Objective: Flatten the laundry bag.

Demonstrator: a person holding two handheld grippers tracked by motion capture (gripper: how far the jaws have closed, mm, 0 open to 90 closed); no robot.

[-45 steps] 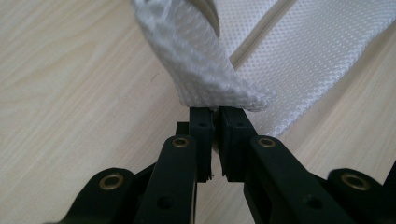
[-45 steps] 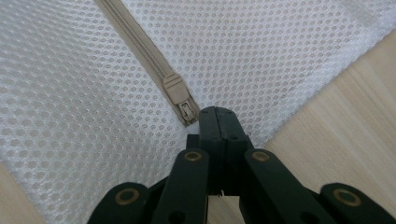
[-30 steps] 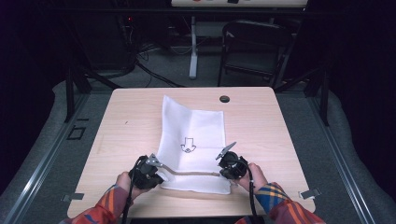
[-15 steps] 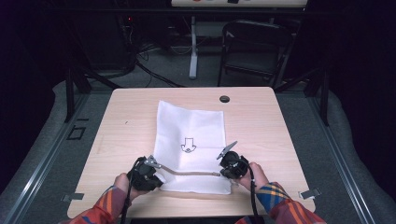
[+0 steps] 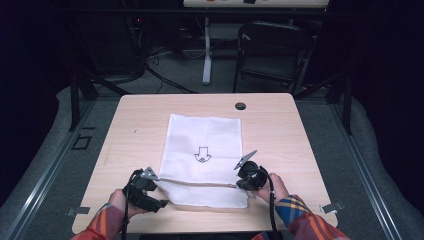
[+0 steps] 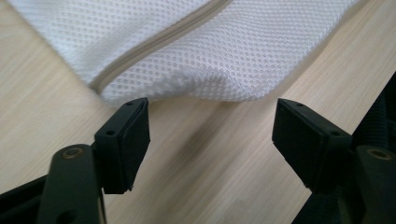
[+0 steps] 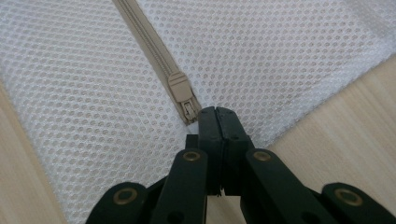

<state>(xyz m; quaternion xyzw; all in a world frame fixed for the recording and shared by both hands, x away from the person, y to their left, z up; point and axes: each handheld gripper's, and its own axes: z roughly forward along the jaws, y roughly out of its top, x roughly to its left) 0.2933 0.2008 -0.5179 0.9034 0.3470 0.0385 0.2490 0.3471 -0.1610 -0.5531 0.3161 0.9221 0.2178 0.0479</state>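
Observation:
A white mesh bag (image 5: 205, 140) with a black arrow print lies flat on the wooden table (image 5: 135, 130). Its beige zipper (image 5: 200, 183) runs along the near edge. My left gripper (image 5: 156, 184) sits just off the bag's near left corner. Its jaws have just been opening; in the left gripper view the left gripper (image 6: 210, 140) is open over bare wood, with the bag (image 6: 233, 60) just ahead of the pads and nothing between them. My right gripper (image 5: 240, 184) rests at the zipper's right end. There the right gripper (image 7: 216, 116) is shut at the tip of the zipper pull (image 7: 188, 109).
A dark cable hole (image 5: 240, 106) sits near the table's far edge. Bare wood lies left and right of the bag. Beyond the table stand a black chair (image 5: 272, 50) and a white stand leg (image 5: 206, 55) on the grey floor.
The left gripper's jaws have opened and let go of the bag's near left corner, and the gripper has drawn back a little. The bag's far edge has settled square. The right hand stays put.

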